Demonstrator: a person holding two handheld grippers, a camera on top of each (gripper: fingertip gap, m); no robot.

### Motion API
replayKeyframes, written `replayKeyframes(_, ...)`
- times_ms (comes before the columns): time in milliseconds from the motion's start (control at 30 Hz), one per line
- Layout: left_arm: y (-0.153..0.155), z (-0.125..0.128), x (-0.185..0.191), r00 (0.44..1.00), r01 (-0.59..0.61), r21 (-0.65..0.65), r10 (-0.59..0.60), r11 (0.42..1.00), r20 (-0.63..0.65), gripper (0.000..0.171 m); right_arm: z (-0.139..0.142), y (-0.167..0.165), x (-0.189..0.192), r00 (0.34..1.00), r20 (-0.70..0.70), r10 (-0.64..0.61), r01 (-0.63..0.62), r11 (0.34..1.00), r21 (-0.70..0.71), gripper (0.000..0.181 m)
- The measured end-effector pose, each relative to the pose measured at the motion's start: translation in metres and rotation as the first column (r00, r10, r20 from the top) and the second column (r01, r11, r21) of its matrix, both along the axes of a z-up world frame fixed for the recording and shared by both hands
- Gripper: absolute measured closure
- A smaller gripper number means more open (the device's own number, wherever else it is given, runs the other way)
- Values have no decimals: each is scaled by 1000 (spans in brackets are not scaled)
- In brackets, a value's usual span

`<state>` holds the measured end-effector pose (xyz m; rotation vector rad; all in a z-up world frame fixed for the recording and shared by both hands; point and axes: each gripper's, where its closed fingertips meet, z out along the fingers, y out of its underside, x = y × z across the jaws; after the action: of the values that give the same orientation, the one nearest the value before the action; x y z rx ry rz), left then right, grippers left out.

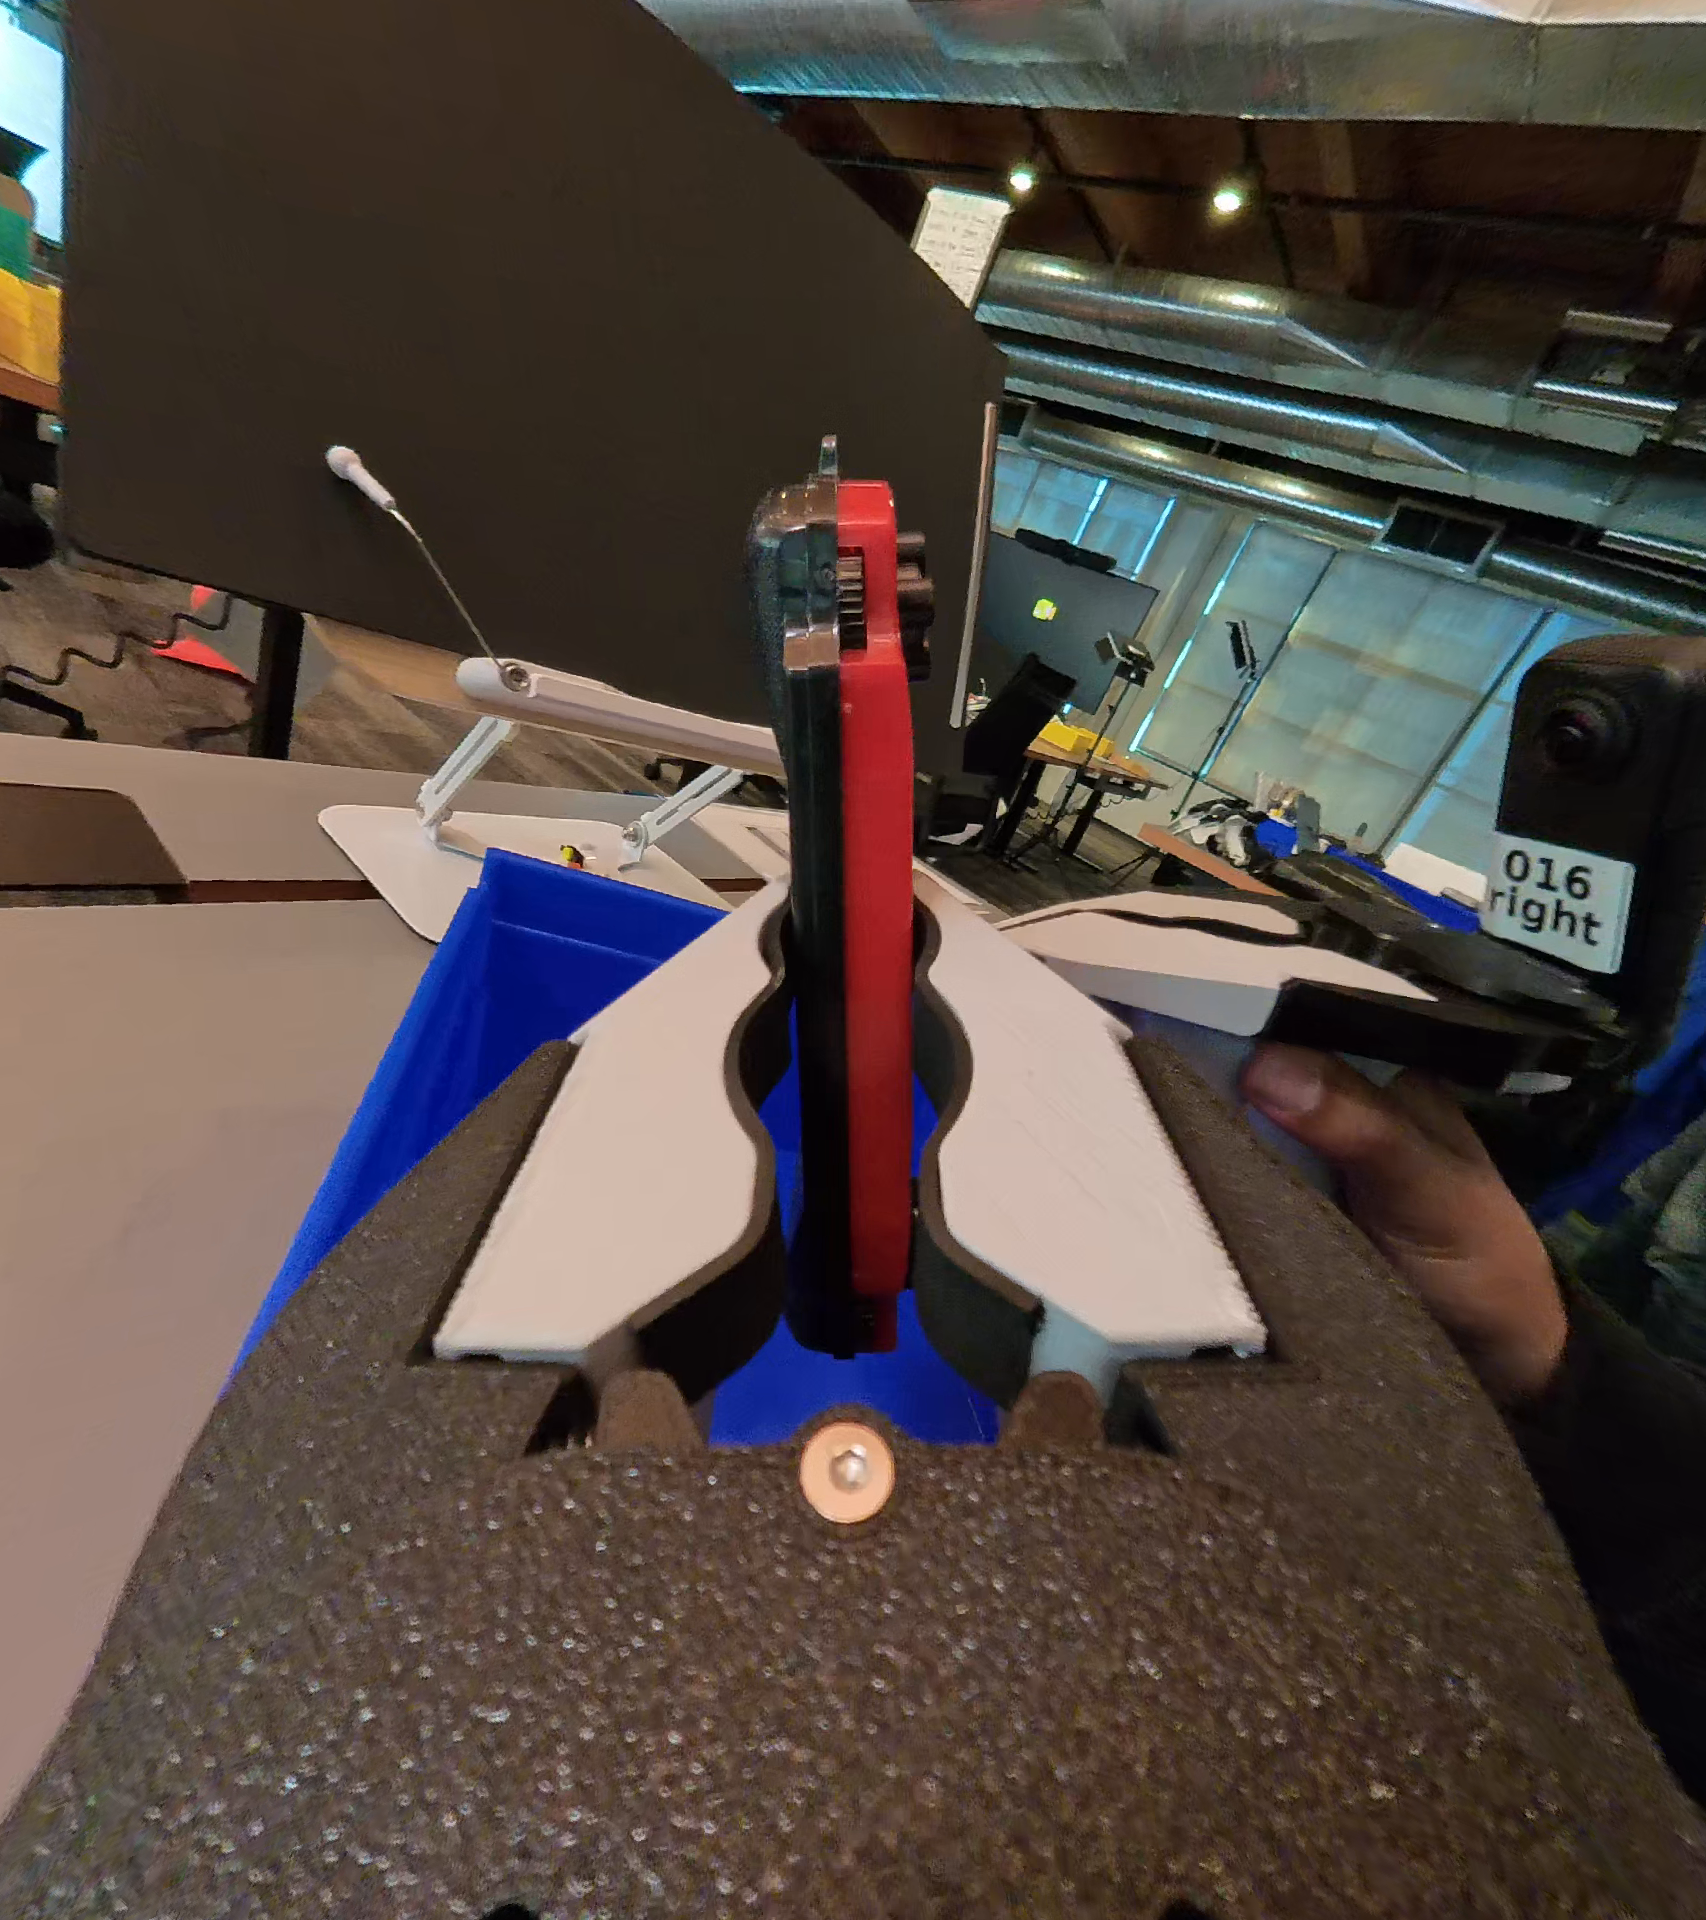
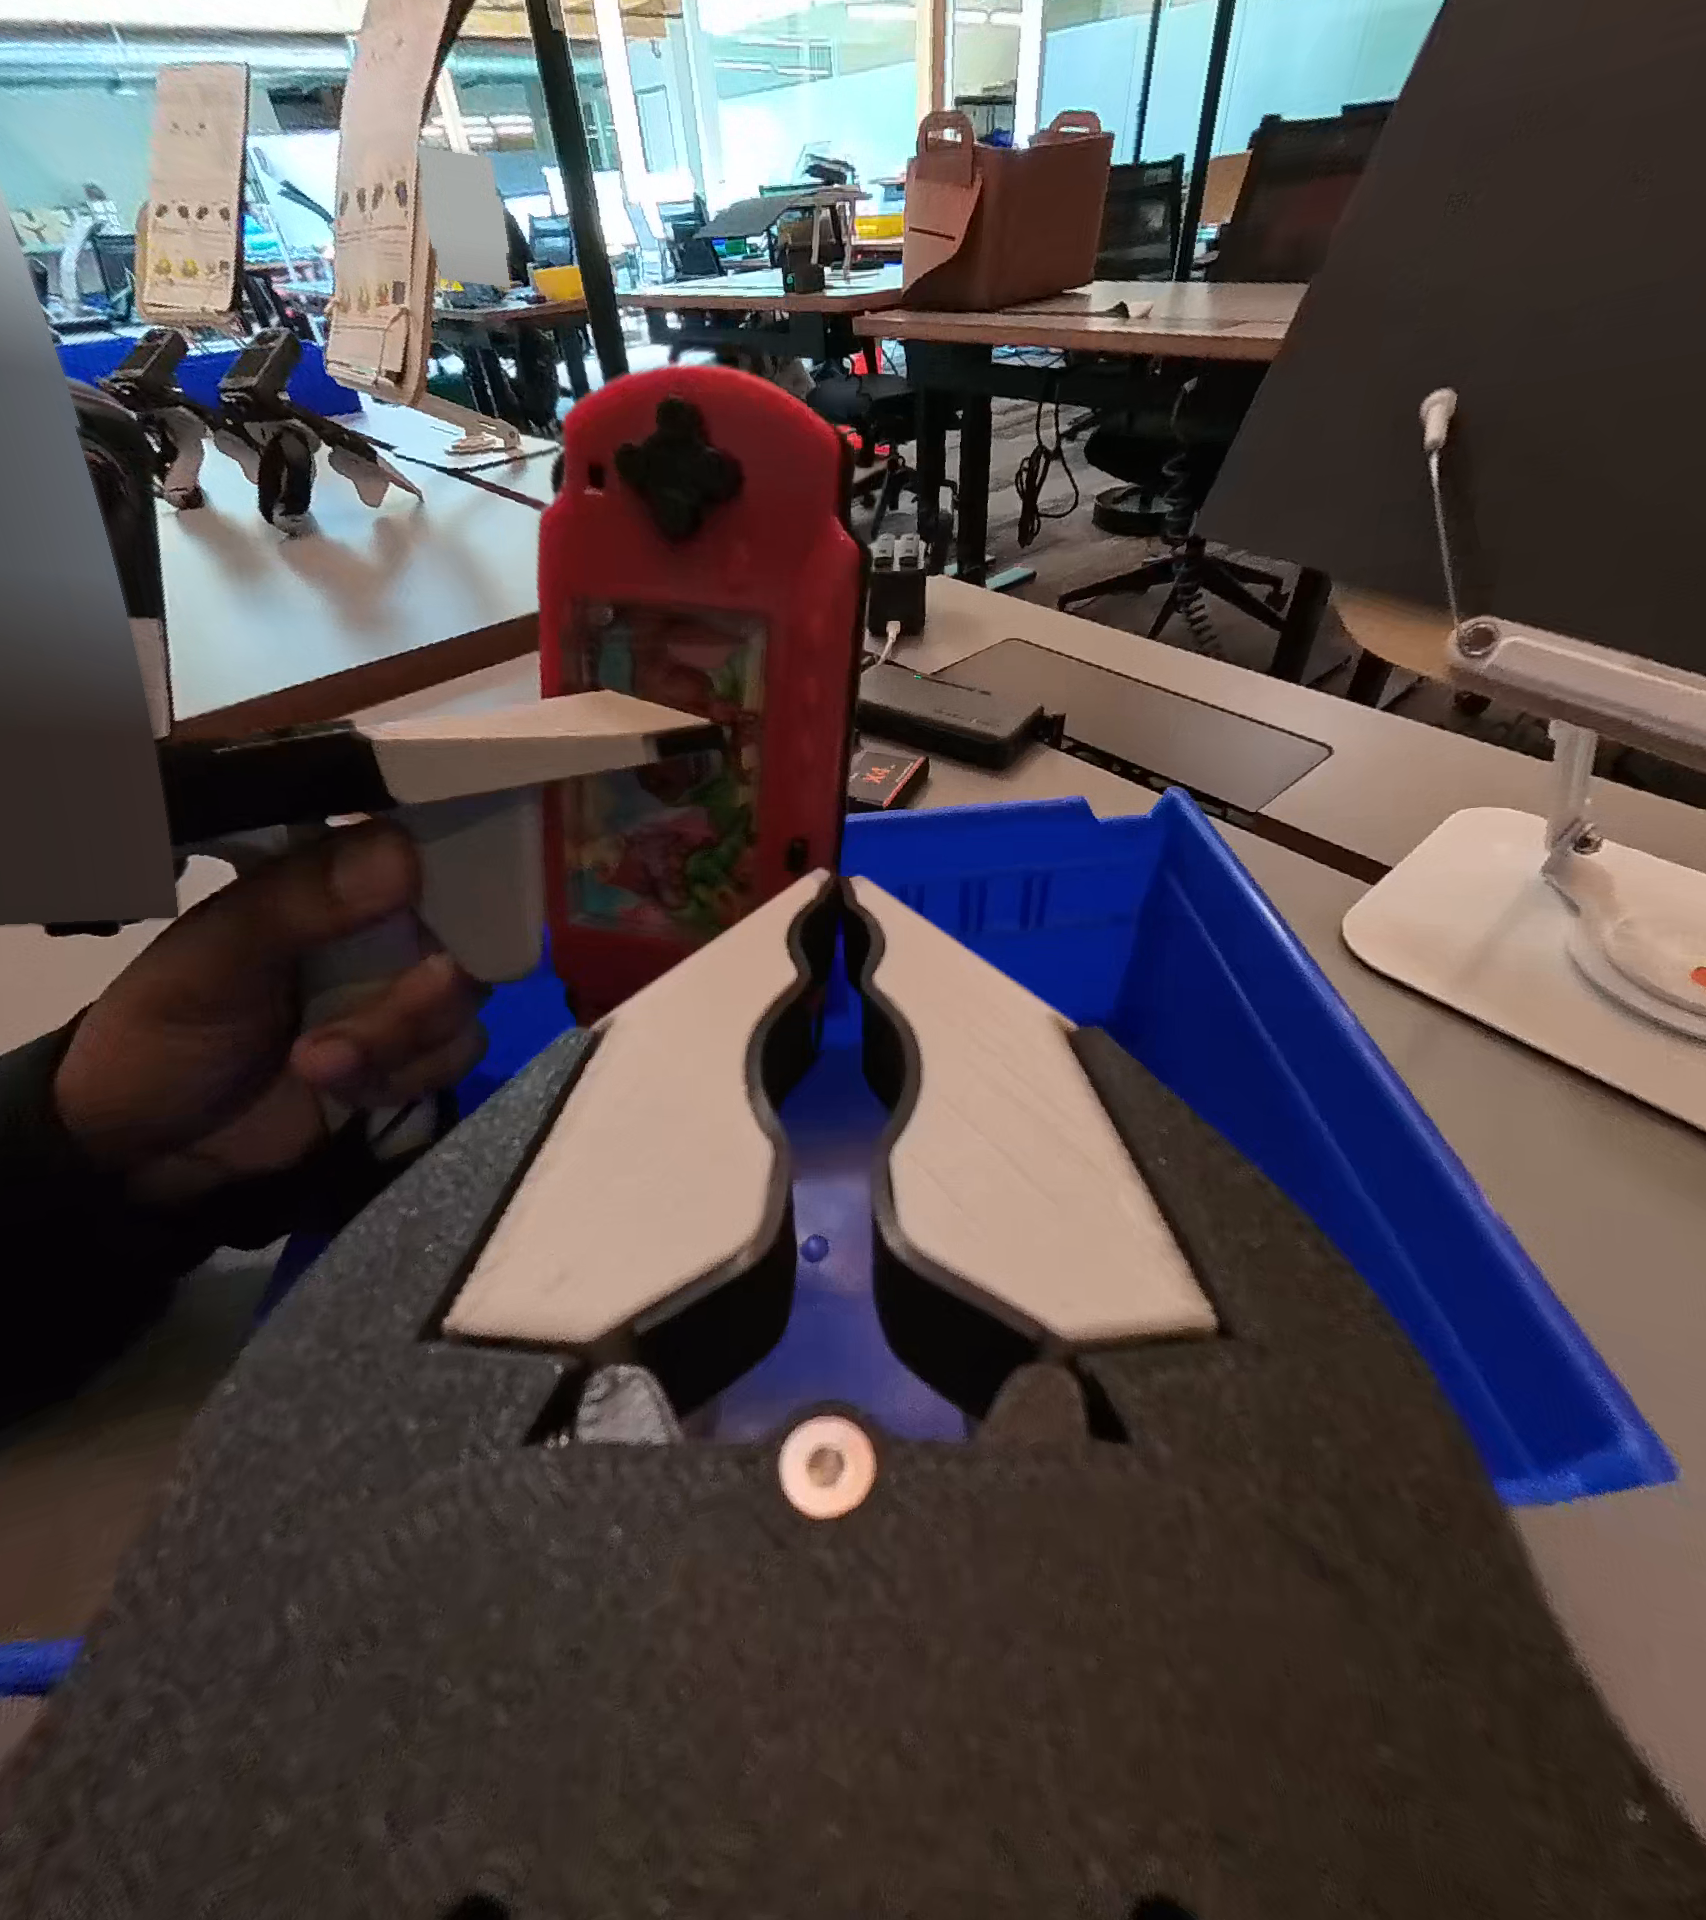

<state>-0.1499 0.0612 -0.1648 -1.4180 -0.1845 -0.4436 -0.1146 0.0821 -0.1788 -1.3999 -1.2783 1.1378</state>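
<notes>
My left gripper (image 1: 854,904) is shut on a red-and-black handheld game toy (image 1: 870,831) and holds it upright, edge-on, above a blue bin (image 1: 516,987). In the right wrist view the toy (image 2: 693,582) shows its red front with a black cross pad and a colourful screen. There the left gripper (image 2: 703,732) comes in from the left and clamps across the screen. My right gripper (image 2: 838,894) is shut and empty over the blue bin (image 2: 1244,1039). Its tips are close to the toy's lower right edge. It also shows in the left wrist view (image 1: 1015,925).
A person's hand (image 2: 236,1018) holds the left gripper, and another hand (image 1: 1400,1195) holds the right one. A white stand (image 2: 1555,987) carrying a black board (image 1: 516,312) is beside the bin. A flat black box (image 2: 953,712) lies behind it. Spare grippers (image 2: 257,436) lie on another table. My right fingertips sit around 5 cm from my left ones.
</notes>
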Motion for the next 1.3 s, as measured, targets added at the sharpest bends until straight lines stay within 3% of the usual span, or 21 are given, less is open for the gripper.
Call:
replayKeyframes(233, 2, -2, 8, 999, 36, -4, -36, 999, -7, 154, 23, -6, -1, 993, -114, 6, 9, 991, 132, 163)
replayKeyframes(667, 2, -2, 24, 993, 59, -6, -59, 998, -100, 155, 23, -2, -8, 996, -80, -25, 38, 987, 158, 166)
replayKeyframes(733, 3, -3, 23, 993, 42, -14, -43, 999, -111, 154, 22, -1, -7, 997, -73, -33, 44, 986, 161, 179)
replayKeyframes(833, 6, -8, 19, 993, 17, -46, -23, 999, -116, 154, 29, 0, -5, 993, -108, -48, 68, 979, 190, 181)
replayKeyframes(967, 8, -12, 23, 984, 4, -69, -16, 998, -177, 154, 42, -11, -7, 987, -158, -29, 66, 970, 232, 144)
replayKeyframes(1033, 8, -14, 28, 973, -4, -75, -13, 997, -232, 155, 49, -14, -8, 981, -192, -23, 71, 966, 248, 138)
replayKeyframes(1200, 9, -15, 34, 954, -19, -74, -4, 997, -300, 154, 51, -11, -6, 983, -183, -25, 79, 953, 291, 156)
replayKeyframes(1300, 8, -14, 36, 953, -10, -71, -12, 997, -303, 155, 52, -11, -4, 983, -182, -20, 79, 943, 322, 158)
